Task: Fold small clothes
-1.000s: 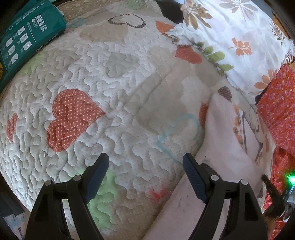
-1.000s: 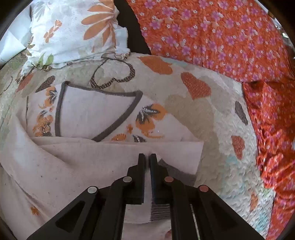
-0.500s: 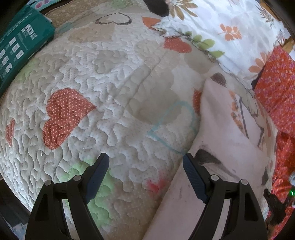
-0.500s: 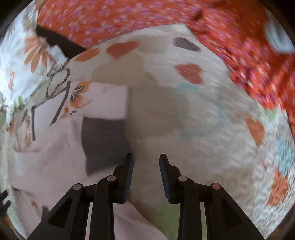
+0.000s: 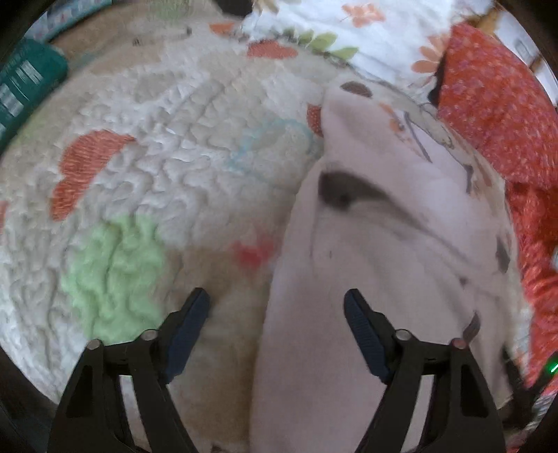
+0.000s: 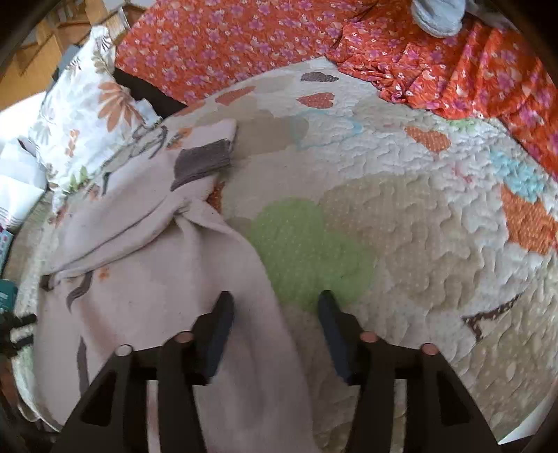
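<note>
A pale pink garment (image 5: 376, 265) with grey cuffs and orange flower prints lies partly folded on the quilt. In the right wrist view it (image 6: 146, 265) spreads at the left, a grey cuff (image 6: 202, 162) on top at its far end. My left gripper (image 5: 277, 327) is open and empty, its jaws straddling the garment's left edge. My right gripper (image 6: 275, 324) is open and empty, its jaws straddling the garment's right edge.
The quilt (image 5: 146, 146) with heart patches covers the bed. A floral pillow (image 6: 83, 115) and orange flowered fabric (image 6: 244, 45) lie at the far side. A green package (image 5: 24, 87) sits at the left. A blue-grey bundle (image 6: 439, 15) rests on the orange fabric.
My right gripper let go of the garment's fold, opened wide and drew back to the right. My left gripper stayed open and shifted right over the garment's edge.
</note>
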`<move>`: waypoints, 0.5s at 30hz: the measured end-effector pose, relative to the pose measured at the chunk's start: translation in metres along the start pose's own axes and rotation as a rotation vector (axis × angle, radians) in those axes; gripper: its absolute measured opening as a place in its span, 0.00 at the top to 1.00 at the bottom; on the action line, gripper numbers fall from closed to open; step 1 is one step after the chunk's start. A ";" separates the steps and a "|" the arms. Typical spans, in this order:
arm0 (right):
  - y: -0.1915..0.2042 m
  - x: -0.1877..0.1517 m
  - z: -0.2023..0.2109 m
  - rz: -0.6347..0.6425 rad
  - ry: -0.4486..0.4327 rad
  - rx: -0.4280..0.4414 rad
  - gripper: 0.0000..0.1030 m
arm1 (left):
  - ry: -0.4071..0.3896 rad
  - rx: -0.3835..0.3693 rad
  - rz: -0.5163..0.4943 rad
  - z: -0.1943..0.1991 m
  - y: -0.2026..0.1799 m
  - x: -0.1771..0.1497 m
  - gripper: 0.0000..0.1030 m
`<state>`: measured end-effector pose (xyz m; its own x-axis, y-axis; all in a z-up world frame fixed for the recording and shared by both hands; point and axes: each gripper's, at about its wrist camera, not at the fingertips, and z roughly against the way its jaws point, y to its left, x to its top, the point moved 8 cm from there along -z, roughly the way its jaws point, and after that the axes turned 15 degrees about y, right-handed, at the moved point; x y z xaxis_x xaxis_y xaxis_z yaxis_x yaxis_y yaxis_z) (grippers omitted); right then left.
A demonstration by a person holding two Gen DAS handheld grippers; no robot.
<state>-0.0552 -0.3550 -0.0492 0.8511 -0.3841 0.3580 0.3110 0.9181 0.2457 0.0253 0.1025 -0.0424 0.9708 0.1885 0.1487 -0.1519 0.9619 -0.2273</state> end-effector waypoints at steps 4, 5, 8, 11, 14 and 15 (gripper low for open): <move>0.000 -0.004 0.001 0.033 -0.001 0.049 0.34 | -0.031 0.034 -0.100 0.001 -0.007 -0.027 0.27; 0.000 -0.006 0.002 0.032 0.010 0.055 0.34 | -0.038 0.038 -0.116 0.001 -0.008 -0.032 0.26; -0.003 -0.011 0.006 -0.002 0.055 0.104 0.34 | -0.053 0.007 -0.140 0.000 -0.009 -0.050 0.14; -0.010 -0.015 0.009 -0.064 0.089 0.201 0.34 | -0.039 -0.024 -0.128 -0.001 -0.011 -0.066 0.13; -0.014 -0.020 0.011 -0.100 0.108 0.282 0.35 | 0.001 -0.137 -0.101 -0.001 -0.015 -0.078 0.13; -0.015 -0.022 0.011 -0.106 0.115 0.302 0.35 | 0.006 -0.189 -0.085 0.001 -0.016 -0.083 0.13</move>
<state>-0.0831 -0.3614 -0.0503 0.8682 -0.4462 0.2170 0.2753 0.7970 0.5377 -0.0525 0.0716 -0.0502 0.9798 0.1065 0.1692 -0.0324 0.9197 -0.3913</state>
